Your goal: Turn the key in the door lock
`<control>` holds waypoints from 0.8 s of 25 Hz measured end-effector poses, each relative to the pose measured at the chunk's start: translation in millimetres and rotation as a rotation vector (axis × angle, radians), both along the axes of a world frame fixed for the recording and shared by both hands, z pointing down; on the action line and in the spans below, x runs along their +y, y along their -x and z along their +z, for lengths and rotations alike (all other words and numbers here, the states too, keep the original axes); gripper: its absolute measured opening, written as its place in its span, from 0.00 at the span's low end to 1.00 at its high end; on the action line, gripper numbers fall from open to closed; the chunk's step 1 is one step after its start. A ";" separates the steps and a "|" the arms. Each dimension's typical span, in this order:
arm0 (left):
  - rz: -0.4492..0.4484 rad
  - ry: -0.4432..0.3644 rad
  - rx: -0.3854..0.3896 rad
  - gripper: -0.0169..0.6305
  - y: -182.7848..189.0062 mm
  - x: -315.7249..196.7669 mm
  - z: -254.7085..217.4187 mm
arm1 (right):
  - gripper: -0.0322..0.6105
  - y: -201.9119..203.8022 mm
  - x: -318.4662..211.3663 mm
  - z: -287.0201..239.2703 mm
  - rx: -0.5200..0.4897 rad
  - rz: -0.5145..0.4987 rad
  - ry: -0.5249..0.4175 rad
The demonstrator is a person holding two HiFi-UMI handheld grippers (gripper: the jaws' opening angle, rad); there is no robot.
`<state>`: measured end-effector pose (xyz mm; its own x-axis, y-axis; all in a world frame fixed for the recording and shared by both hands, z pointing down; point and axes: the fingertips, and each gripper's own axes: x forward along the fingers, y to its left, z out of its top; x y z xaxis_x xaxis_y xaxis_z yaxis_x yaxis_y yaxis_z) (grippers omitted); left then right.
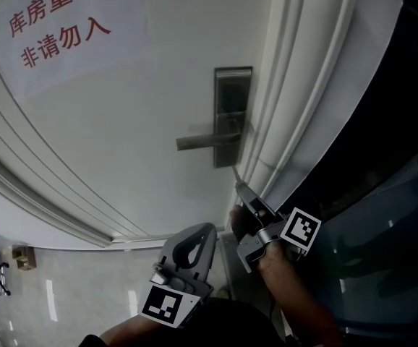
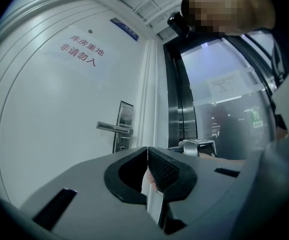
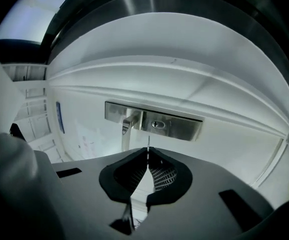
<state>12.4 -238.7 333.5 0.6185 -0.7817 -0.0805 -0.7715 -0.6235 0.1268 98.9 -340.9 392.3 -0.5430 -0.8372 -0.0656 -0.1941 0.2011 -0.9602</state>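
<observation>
A white door (image 1: 122, 121) carries a steel lock plate (image 1: 233, 114) with a lever handle (image 1: 205, 140). In the right gripper view the plate (image 3: 179, 126) shows its keyhole (image 3: 158, 124) beside the handle (image 3: 128, 126). My right gripper (image 1: 241, 189) is shut on a thin key (image 3: 148, 141), whose blade sticks out of the jaws and points at the keyhole from a short way off. The key (image 1: 236, 173) sits just below the plate by the door's edge. My left gripper (image 1: 206, 230) hangs lower and to the left, shut with nothing in it (image 2: 147, 150).
A paper sign with red characters (image 1: 57, 20) is stuck on the door's upper left. The white door frame (image 1: 296, 85) runs along the right, with a dark metal and glass wall (image 1: 390, 157) beyond it. Pale floor tiles (image 1: 64, 288) show below.
</observation>
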 end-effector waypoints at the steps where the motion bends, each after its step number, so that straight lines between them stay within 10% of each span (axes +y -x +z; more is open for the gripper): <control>1: 0.000 0.001 0.000 0.04 1.0 -2.8 0.2 | 0.08 1.1 -5.6 -0.9 -0.018 0.003 0.004; 20: -0.012 0.022 0.004 0.04 14.7 -24.5 7.0 | 0.08 7.1 -56.5 2.7 -0.128 0.039 0.051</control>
